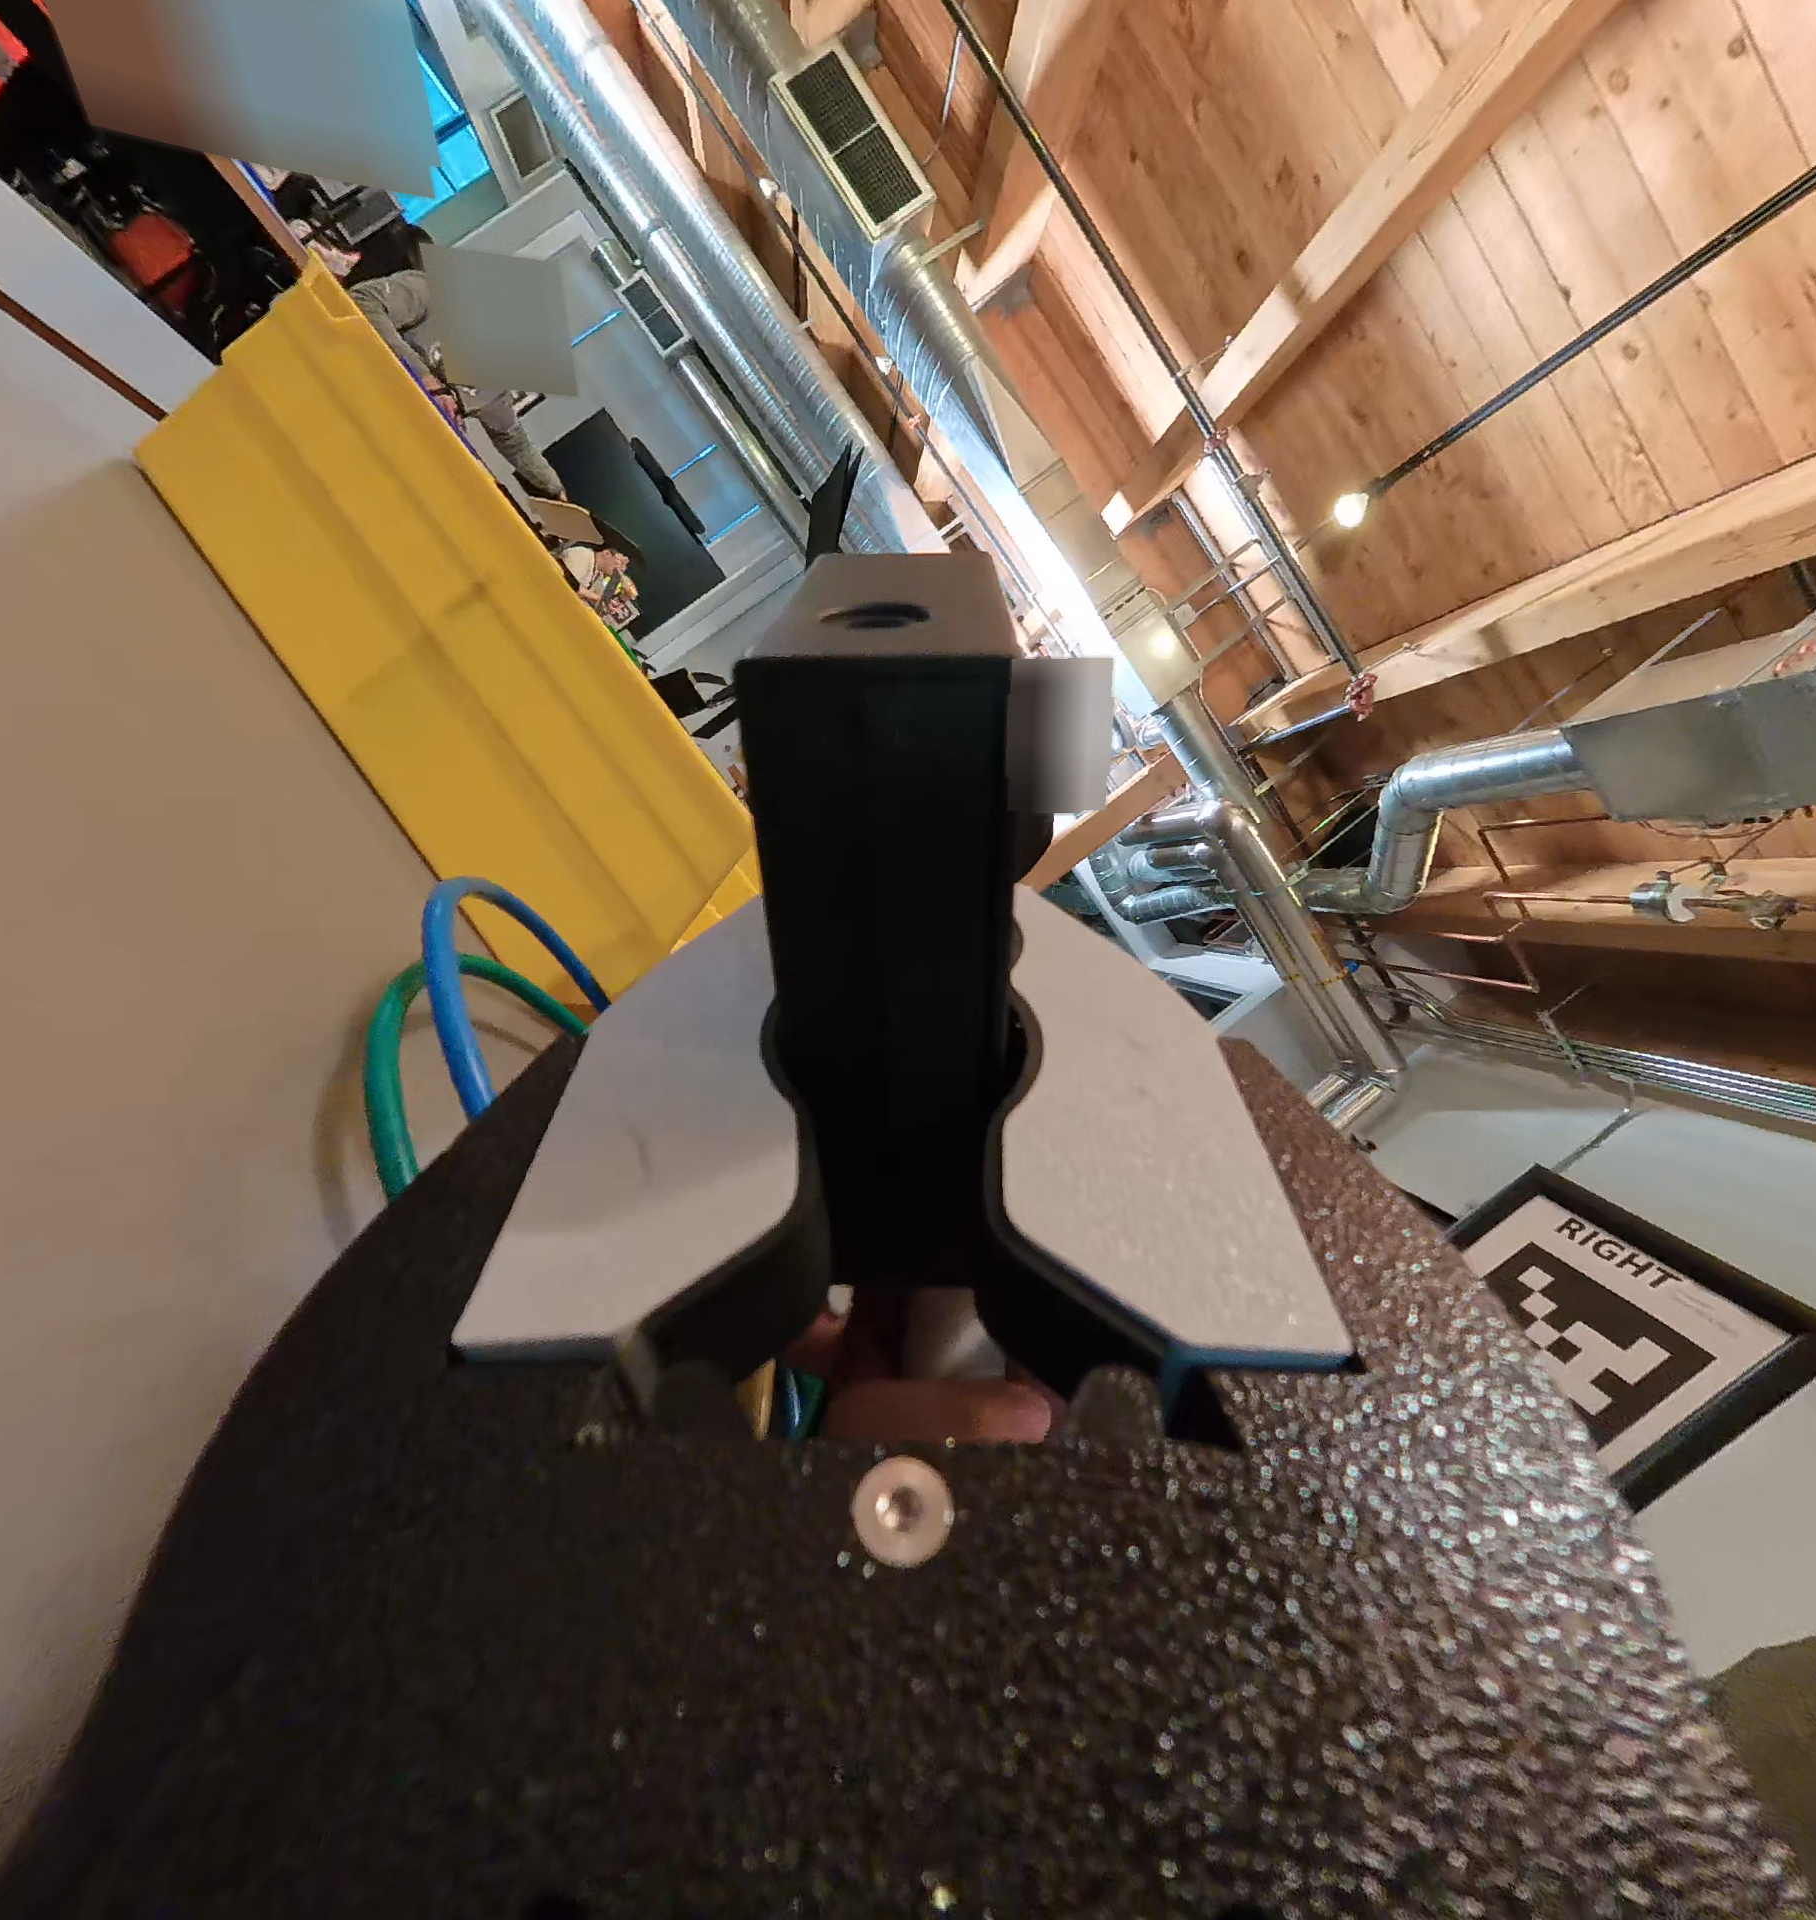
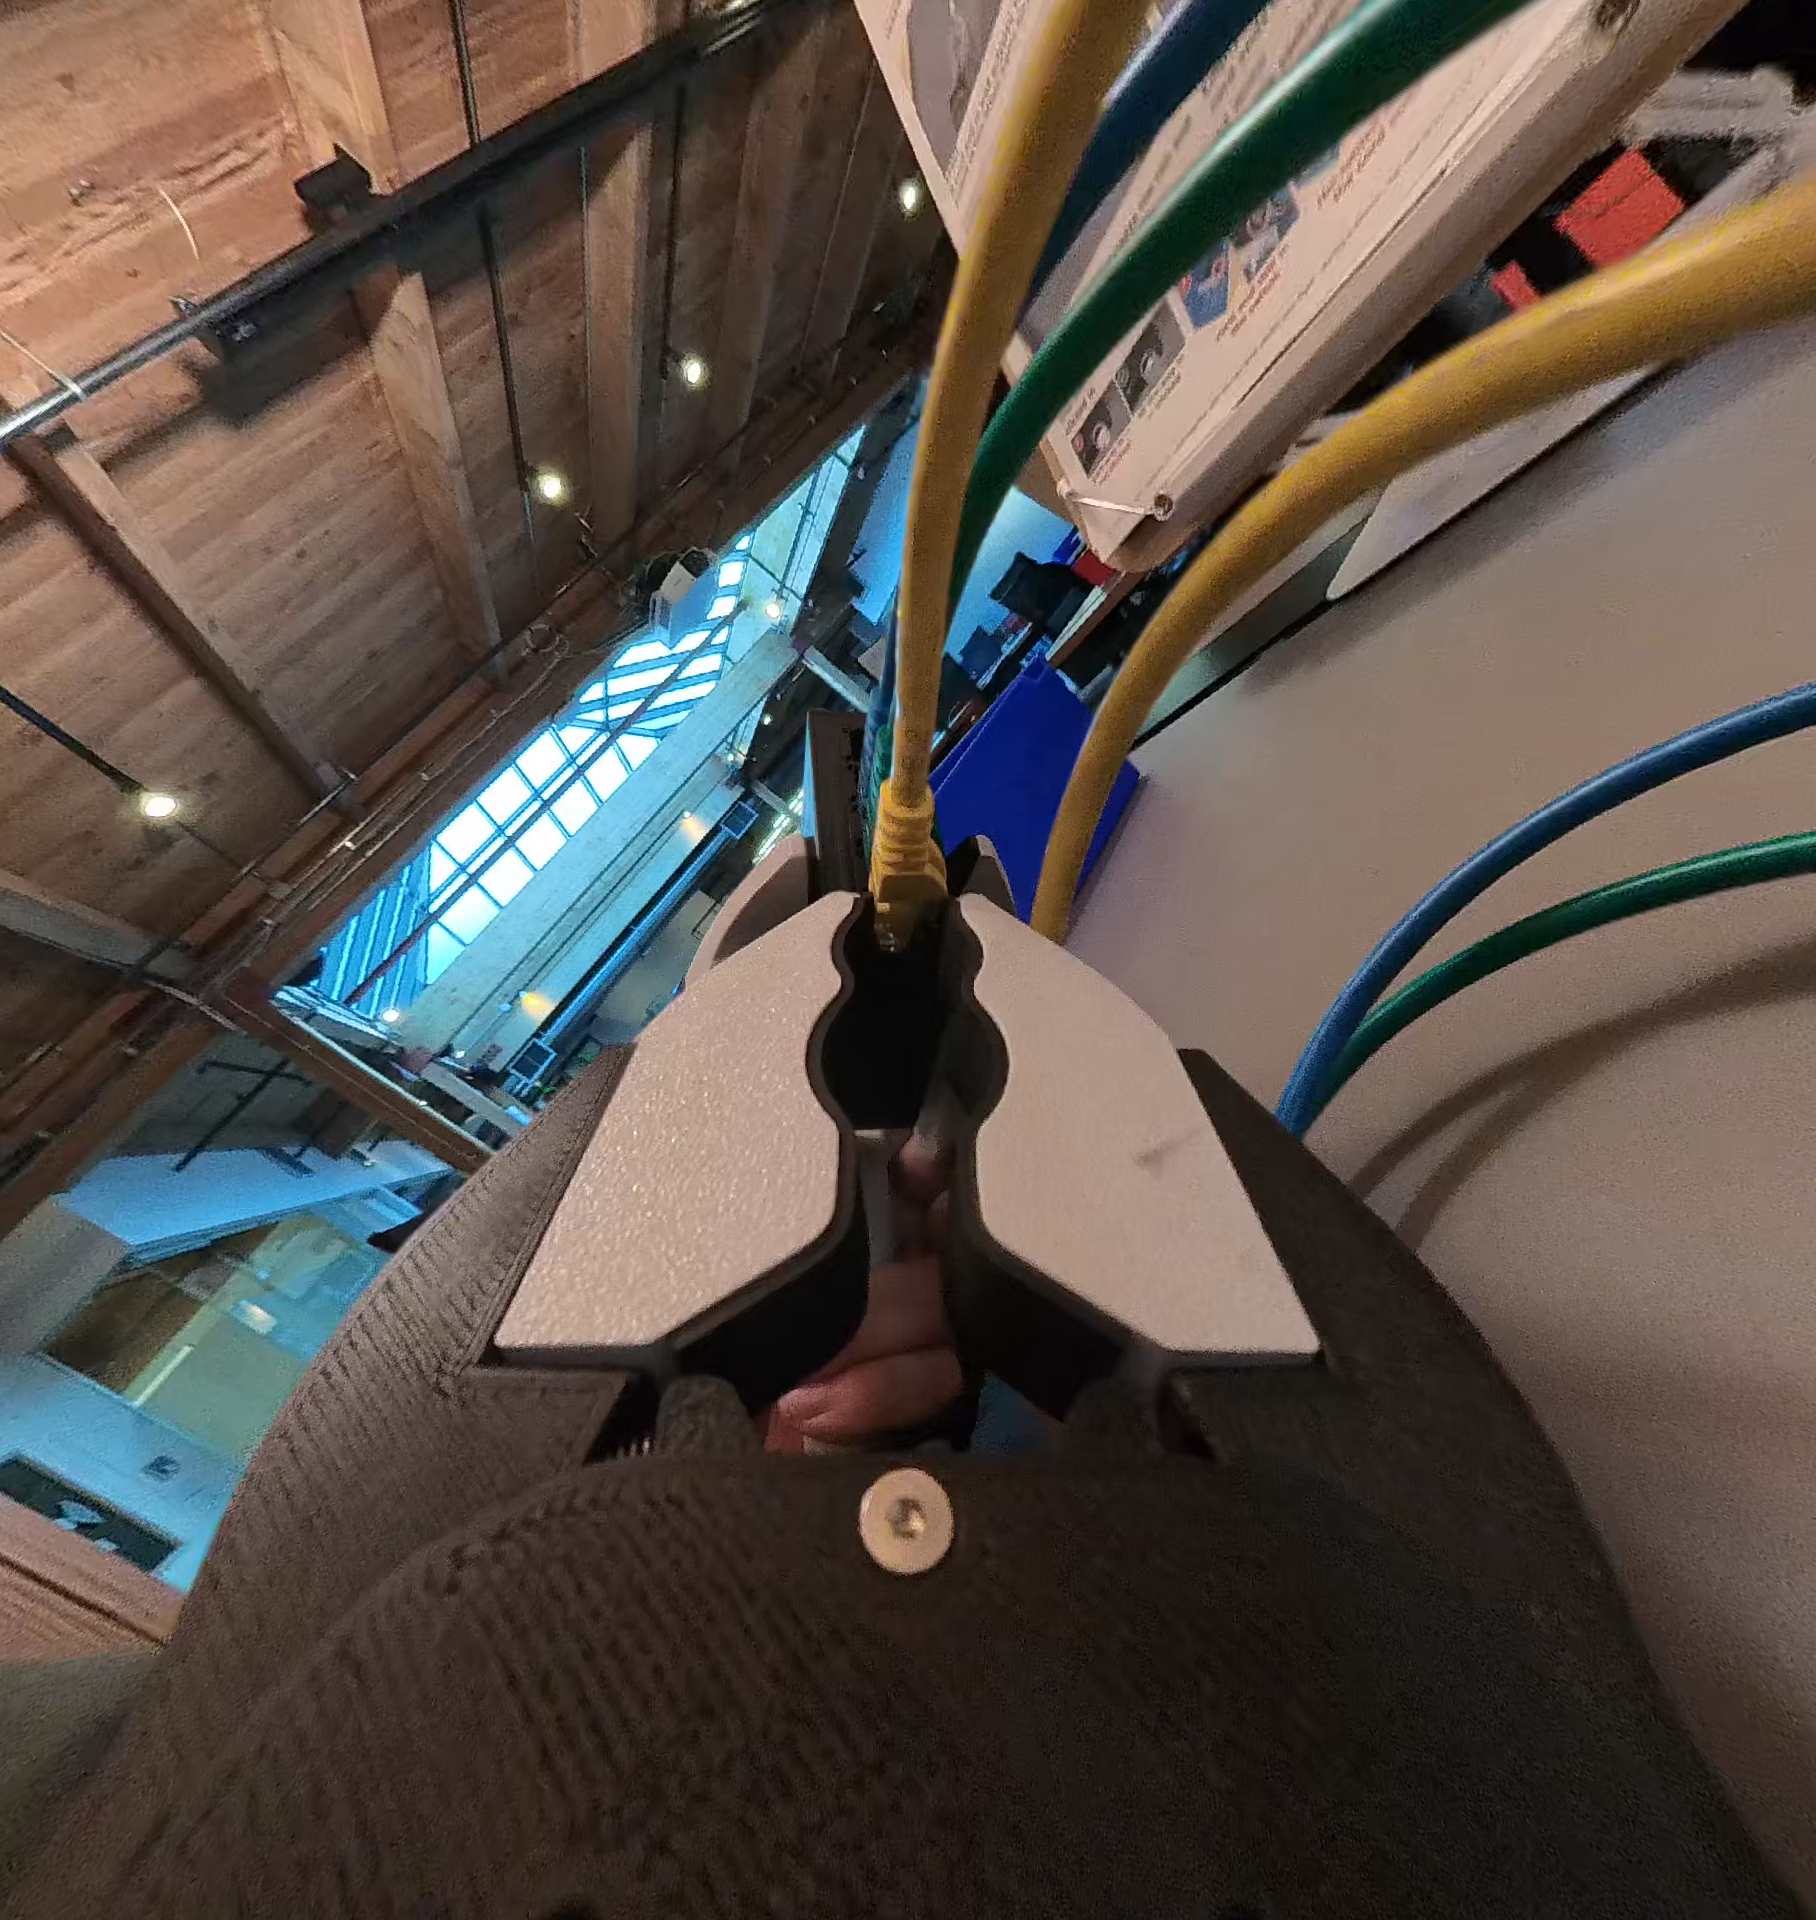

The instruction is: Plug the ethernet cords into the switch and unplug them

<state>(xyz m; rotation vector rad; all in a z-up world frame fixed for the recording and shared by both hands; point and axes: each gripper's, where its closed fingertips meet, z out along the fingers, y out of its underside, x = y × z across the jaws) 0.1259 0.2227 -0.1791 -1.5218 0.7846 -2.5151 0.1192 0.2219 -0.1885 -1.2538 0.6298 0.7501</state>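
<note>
In the left wrist view my left gripper (image 1: 888, 997) is shut on the black box-shaped switch (image 1: 883, 831), which stands up between the grey fingers (image 1: 665, 1143). In the right wrist view my right gripper (image 2: 906, 914) is shut on the plug (image 2: 904, 852) of a yellow ethernet cord (image 2: 925, 520), right at the side of the switch (image 2: 833, 790). Whether the plug sits inside a port is hidden by the jaws. Green and blue plugs show just behind the yellow one at the switch. Blue (image 1: 447, 966) and green (image 1: 390, 1091) cords loop over the table to the left of the switch.
A yellow bin (image 1: 416, 623) stands on the pale table (image 1: 156, 935) beyond the cords. The right gripper's marker tag (image 1: 1631, 1340) shows low right. More yellow (image 2: 1299, 499), green (image 2: 1143, 281) and blue (image 2: 1506, 831) cords arc overhead. A printed sheet (image 2: 1247, 343) and a blue bin (image 2: 1029, 769) lie beyond.
</note>
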